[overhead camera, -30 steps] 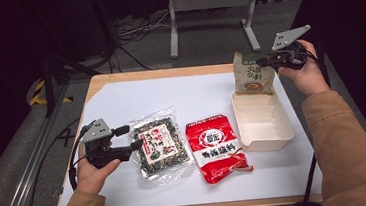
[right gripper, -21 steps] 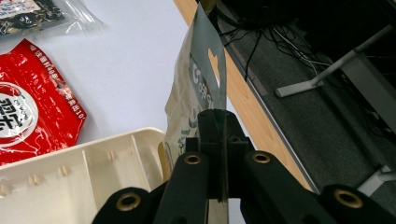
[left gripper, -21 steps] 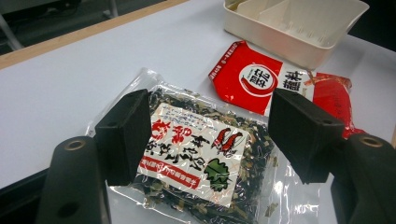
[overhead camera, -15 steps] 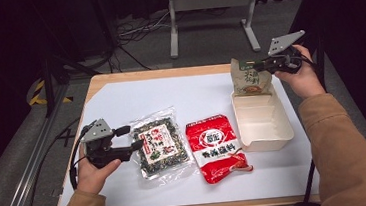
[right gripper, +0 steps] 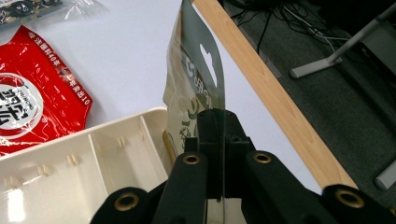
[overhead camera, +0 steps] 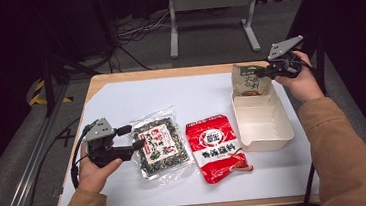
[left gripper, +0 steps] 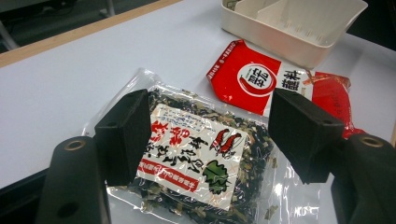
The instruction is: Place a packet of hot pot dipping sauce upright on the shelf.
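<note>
Now, in the high view, the right gripper (overhead camera: 263,70) holds a green packet (overhead camera: 245,79) pinched by its top edge, and the packet has come lower than a moment ago, so its bottom now dips into the far end of the cream box (overhead camera: 263,126). That looks like the packet is being put away in the box, and the next thing would be to let it go. The left gripper (overhead camera: 131,137) has not moved; it sits with its jaws spread apart at the edge of the seaweed bag (overhead camera: 159,148), which lies flat on the white table (overhead camera: 135,99). A red packet (overhead camera: 216,147) lies flat between the seaweed bag and the box. Next, in the left gripper view, the two black jaws stand wide apart and hold nothing, with the seaweed bag (left gripper: 196,161) lying just under and between them, the red packet (left gripper: 266,81) behind it and the box (left gripper: 299,28) farther off. Last, in the right gripper view, the jaws are squeezed tight on the thin green packet (right gripper: 194,93), which stands upright over a corner part of the box (right gripper: 84,163), near the wooden table edge (right gripper: 275,102). The seaweed bag seems next in line.
</note>
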Demonstrator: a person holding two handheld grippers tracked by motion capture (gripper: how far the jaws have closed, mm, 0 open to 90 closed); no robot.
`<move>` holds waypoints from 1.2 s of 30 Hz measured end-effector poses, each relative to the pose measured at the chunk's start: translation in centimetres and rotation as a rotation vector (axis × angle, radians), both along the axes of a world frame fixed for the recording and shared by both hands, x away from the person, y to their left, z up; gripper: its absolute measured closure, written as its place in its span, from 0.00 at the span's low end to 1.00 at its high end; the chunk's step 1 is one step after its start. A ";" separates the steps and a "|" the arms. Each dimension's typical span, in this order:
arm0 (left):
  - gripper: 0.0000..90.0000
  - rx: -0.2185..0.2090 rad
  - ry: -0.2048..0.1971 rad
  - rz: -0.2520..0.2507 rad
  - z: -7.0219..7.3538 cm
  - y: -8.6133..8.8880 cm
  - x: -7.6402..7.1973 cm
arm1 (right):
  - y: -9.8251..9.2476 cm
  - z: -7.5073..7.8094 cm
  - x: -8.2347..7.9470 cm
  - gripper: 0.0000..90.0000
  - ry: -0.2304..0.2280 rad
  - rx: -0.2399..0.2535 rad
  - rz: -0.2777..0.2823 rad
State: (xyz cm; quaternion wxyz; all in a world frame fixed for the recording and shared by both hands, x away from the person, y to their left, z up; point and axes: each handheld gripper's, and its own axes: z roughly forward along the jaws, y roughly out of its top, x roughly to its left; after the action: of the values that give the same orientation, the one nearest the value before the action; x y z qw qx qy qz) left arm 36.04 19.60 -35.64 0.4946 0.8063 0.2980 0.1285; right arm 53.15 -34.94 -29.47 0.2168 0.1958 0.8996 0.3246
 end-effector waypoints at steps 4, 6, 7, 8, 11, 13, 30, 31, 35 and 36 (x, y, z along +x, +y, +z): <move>0.34 0.002 -0.005 -0.001 0.0 -0.1 0.1 | -0.4 -0.5 0.0 0.98 0.025 0.011 -0.023; 0.34 -0.001 -0.001 -0.002 0.0 -0.2 0.1 | -0.5 -0.6 -0.1 0.98 0.030 0.022 -0.030; 0.34 -0.002 0.000 -0.001 -0.1 -0.2 0.1 | -0.5 -0.6 -0.1 0.98 0.031 0.022 -0.031; 0.34 -0.002 0.000 -0.001 -0.1 -0.2 0.1 | -0.5 -0.6 -0.1 0.98 0.031 0.022 -0.031; 0.34 0.004 0.002 -0.005 -0.1 -0.4 0.2 | -0.6 -0.7 0.0 0.98 0.047 0.034 -0.056; 0.34 0.008 -0.003 -0.008 -0.1 -0.5 0.2 | -0.7 -0.7 0.0 0.98 0.050 0.039 -0.063; 0.31 0.007 0.012 -0.030 -0.2 -1.3 0.9 | -0.4 0.2 -1.6 0.60 -0.002 0.136 -0.118; 0.31 0.007 0.018 -0.029 -0.2 -1.4 0.9 | -0.4 0.4 -1.7 0.59 -0.010 0.141 -0.119; 0.31 0.017 0.018 -0.023 -0.3 -1.7 1.1 | -0.4 1.2 -2.5 0.53 -0.063 0.175 -0.141; 0.30 0.021 0.018 -0.019 -0.4 -1.7 1.2 | -0.5 1.4 -2.6 0.52 -0.076 0.203 -0.141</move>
State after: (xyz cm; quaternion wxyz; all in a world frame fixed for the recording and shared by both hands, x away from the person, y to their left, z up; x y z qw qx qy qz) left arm 37.27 17.86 -36.05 0.4848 0.8152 0.2934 0.1196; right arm 50.53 -35.42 -28.03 0.2519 0.2673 0.8372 0.4051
